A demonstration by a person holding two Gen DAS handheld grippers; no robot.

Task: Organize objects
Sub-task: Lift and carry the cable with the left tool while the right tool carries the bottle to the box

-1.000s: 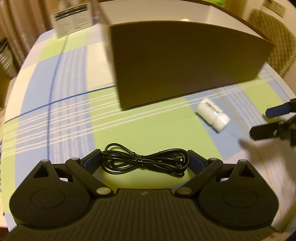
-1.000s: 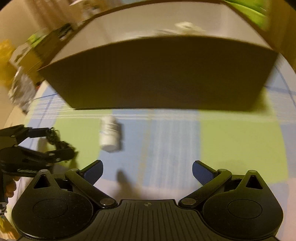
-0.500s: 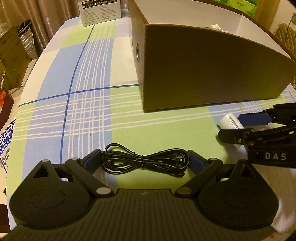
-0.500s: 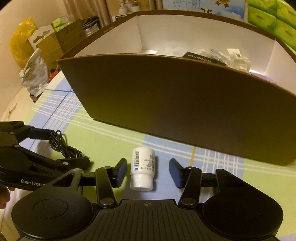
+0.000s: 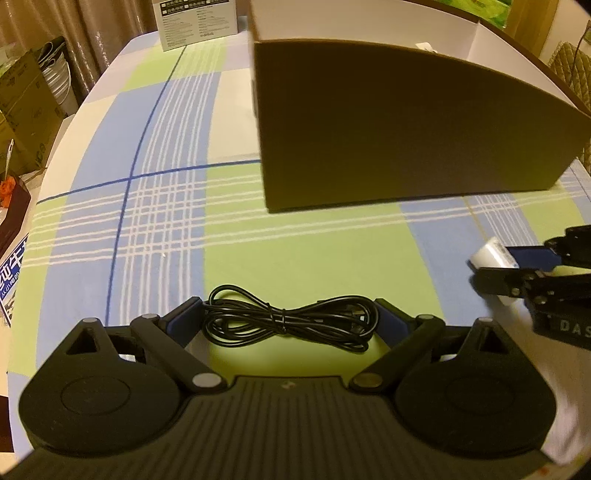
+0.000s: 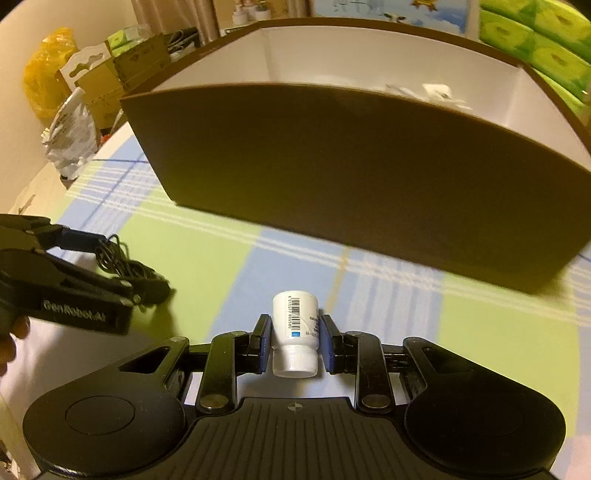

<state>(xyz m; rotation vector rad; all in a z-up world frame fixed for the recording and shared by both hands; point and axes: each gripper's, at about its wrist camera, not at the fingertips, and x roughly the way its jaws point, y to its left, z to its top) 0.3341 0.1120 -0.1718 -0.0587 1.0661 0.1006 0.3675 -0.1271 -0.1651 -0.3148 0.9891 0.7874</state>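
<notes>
A coiled black cable (image 5: 288,322) sits between the fingers of my left gripper (image 5: 288,319), which touch both of its ends; it also shows in the right wrist view (image 6: 123,266). My right gripper (image 6: 295,338) is shut on a small white bottle (image 6: 295,332) with a barcode label, cap toward the camera. In the left wrist view the bottle (image 5: 491,254) shows at the far right between the right gripper's fingers. A large brown box (image 5: 406,125) with a white inside stands just beyond both grippers; its near wall (image 6: 351,166) fills the right wrist view.
The table has a green, blue and white checked cloth (image 5: 155,206). A white printed carton (image 5: 199,22) stands at the far edge. Several items lie inside the box (image 6: 436,94). Cardboard boxes and bags (image 6: 85,96) stand off the table's left side.
My right gripper came down around the white bottle and shut on it. My left gripper kept the cable between its fingers and drifted a little to the left.
</notes>
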